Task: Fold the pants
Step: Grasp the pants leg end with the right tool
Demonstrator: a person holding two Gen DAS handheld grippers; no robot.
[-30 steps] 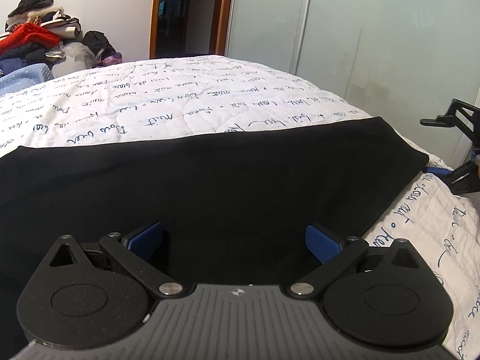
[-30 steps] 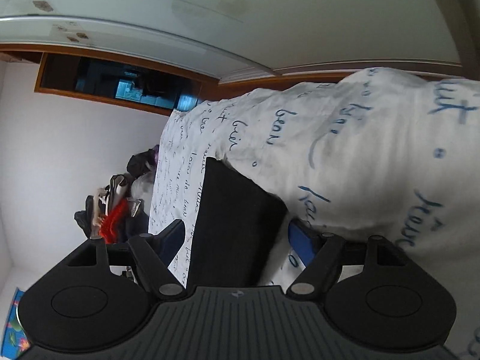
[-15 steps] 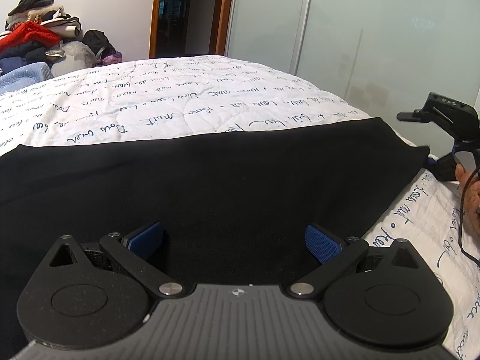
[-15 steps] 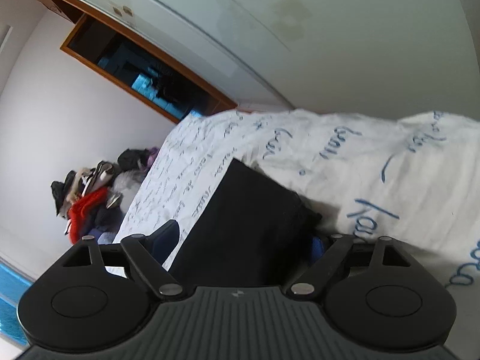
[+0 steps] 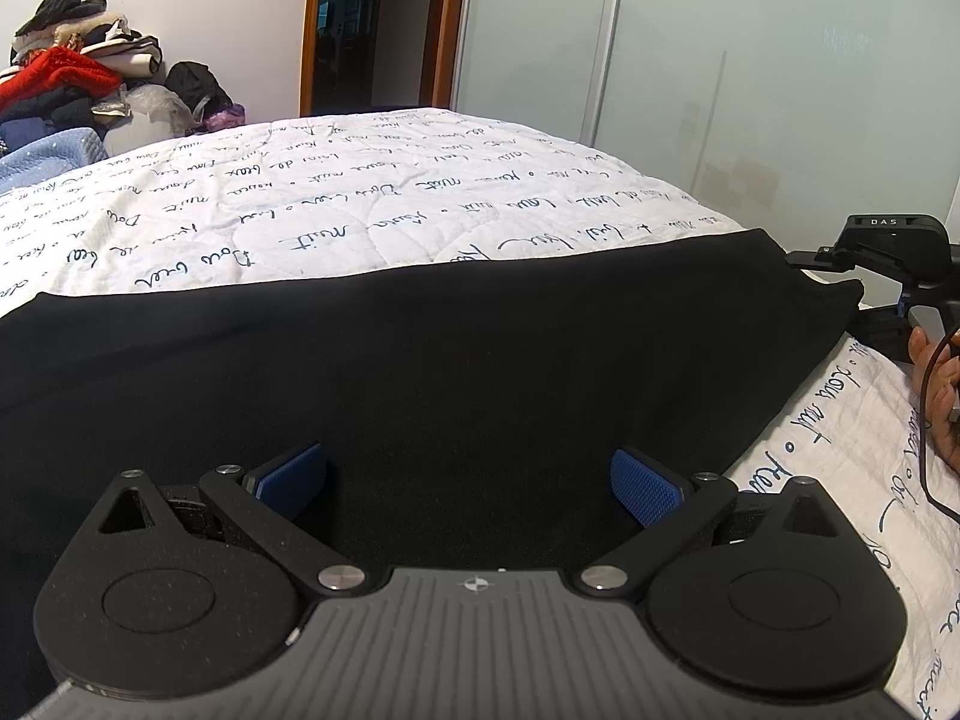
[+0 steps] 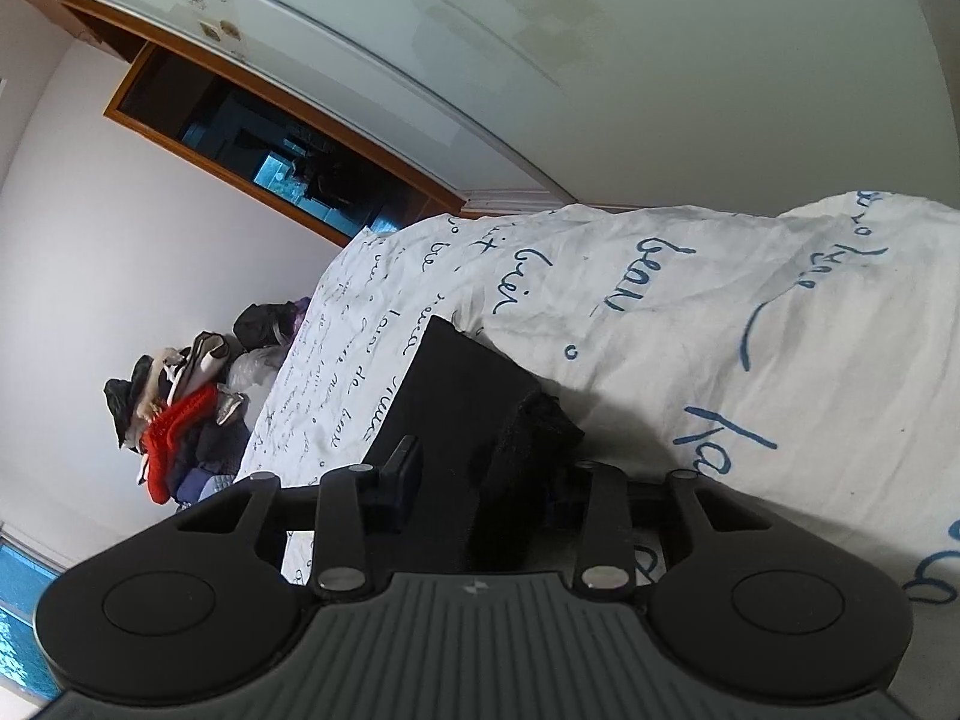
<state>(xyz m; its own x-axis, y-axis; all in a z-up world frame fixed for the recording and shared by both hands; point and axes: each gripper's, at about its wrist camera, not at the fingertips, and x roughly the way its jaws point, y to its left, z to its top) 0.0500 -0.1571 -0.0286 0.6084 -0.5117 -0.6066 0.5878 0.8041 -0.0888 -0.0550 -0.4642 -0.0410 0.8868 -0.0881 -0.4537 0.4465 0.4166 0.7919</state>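
Note:
Black pants (image 5: 420,372) lie flat across the white quilt with blue script (image 5: 360,198). My left gripper (image 5: 468,480) is open low over the near part of the cloth, nothing between its blue pads. My right gripper (image 5: 888,264) is at the pants' right end, seen from the side with a hand (image 5: 936,396) behind it. In the right wrist view, which is rolled sideways, the end of the pants (image 6: 456,384) reaches in between the jaws of my right gripper (image 6: 483,483). Those jaws are closing, and the cloth bunches up against the right finger.
A pile of clothes with a red knit (image 5: 66,78) stands beyond the bed's far left. A dark doorway (image 5: 372,30) and frosted sliding doors (image 5: 720,60) lie behind the bed. The quilt (image 6: 720,330) drops over the bed's right edge.
My right gripper rolled and slid onto the pants' right end, and its jaws have narrowed around the cloth, which now bunches. The left gripper has not moved.

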